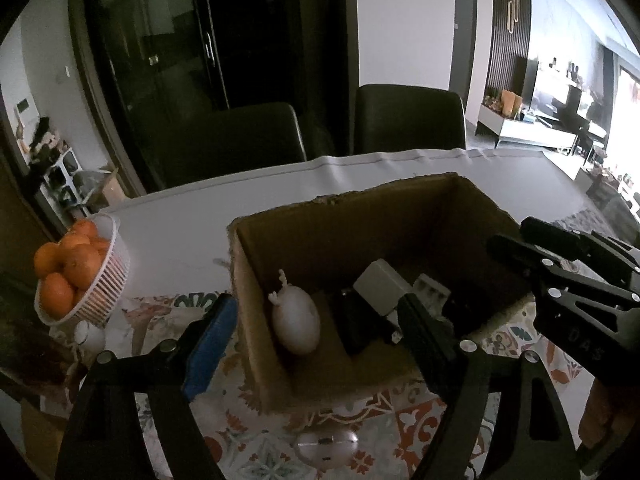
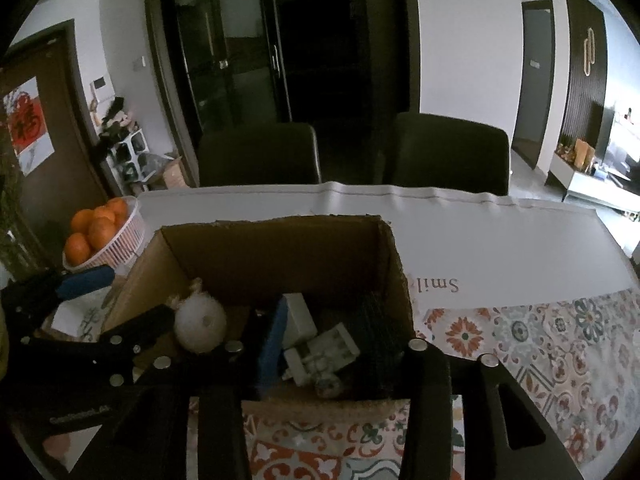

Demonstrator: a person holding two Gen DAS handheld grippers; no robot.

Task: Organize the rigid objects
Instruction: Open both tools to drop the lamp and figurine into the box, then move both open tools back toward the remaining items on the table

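An open cardboard box [image 1: 256, 320] [image 2: 400, 280] stands on the patterned tablecloth. Inside lie a white egg-shaped toy with small antlers [image 1: 298, 320] [image 2: 200, 324], a white adapter block [image 1: 380, 284] [image 2: 300, 316], a white ridged part [image 1: 430, 290] [image 2: 332, 348] and dark items [image 1: 356, 328] [image 2: 380, 340]. My left gripper [image 1: 316, 304] [image 2: 142, 292] is open and straddles the box's left wall, touching nothing. Over the box's near right part, my right gripper [image 2: 348, 344] [image 1: 516, 236] is open above the white parts, with nothing pressed between its pads.
A white basket of oranges [image 1: 116, 280] [image 2: 128, 240] stands left of the box, with a small white round thing [image 1: 90, 336] beside it. A pale rounded object [image 1: 326, 446] lies in front of the box. A white sheet [image 2: 500, 240] covers the far tabletop; two dark chairs [image 2: 260, 152] stand behind.
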